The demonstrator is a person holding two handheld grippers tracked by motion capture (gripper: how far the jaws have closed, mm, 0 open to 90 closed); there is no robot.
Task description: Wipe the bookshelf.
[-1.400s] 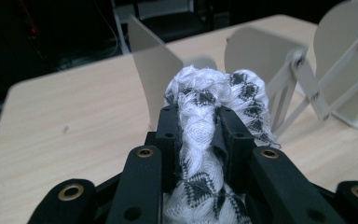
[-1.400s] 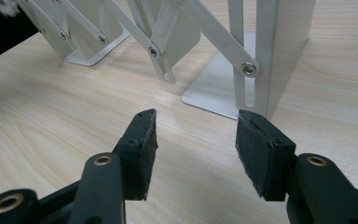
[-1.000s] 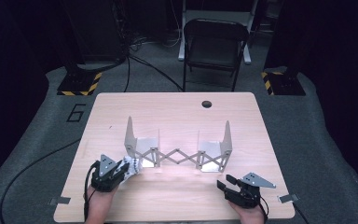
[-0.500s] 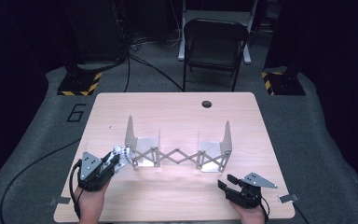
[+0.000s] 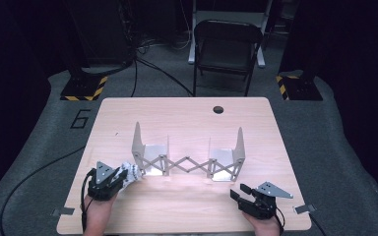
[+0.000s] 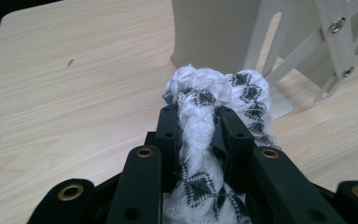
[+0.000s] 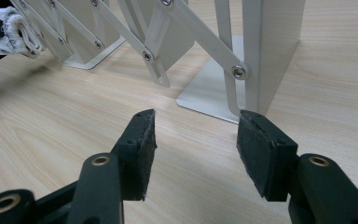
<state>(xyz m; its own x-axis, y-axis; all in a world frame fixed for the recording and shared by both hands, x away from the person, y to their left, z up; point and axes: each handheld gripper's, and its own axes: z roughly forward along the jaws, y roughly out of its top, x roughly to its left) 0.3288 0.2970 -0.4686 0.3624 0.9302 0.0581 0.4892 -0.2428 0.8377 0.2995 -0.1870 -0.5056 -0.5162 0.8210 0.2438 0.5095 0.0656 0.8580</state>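
Observation:
A white knitted cloth with black diamond pattern [image 6: 214, 88] is pinched between the jaws of my left gripper [image 6: 198, 119]. In the high view that gripper [image 5: 122, 173] sits at the table's front left, and the cloth [image 5: 129, 170] almost touches the left end of the metal scissor-lattice rack [image 5: 187, 162]. The rack's upright plate [image 6: 214, 32] stands just beyond the cloth. My right gripper [image 5: 238, 191] rests at the front right, open and empty [image 7: 196, 135], facing the rack's right upright [image 7: 261, 46]. The cloth [image 7: 14, 28] shows far off at its upper left.
The wooden table [image 5: 187, 123] has a round hole [image 5: 218, 109] near its far edge. A black folding chair [image 5: 226, 44] stands behind it. Yellow-black striped bases [image 5: 83, 88] [image 5: 298, 88] flank the table on the floor. A cable [image 5: 39, 172] trails at the left.
My left gripper with the cloth drew back to the left, then came right again toward the rack's left end. The right gripper has stayed put.

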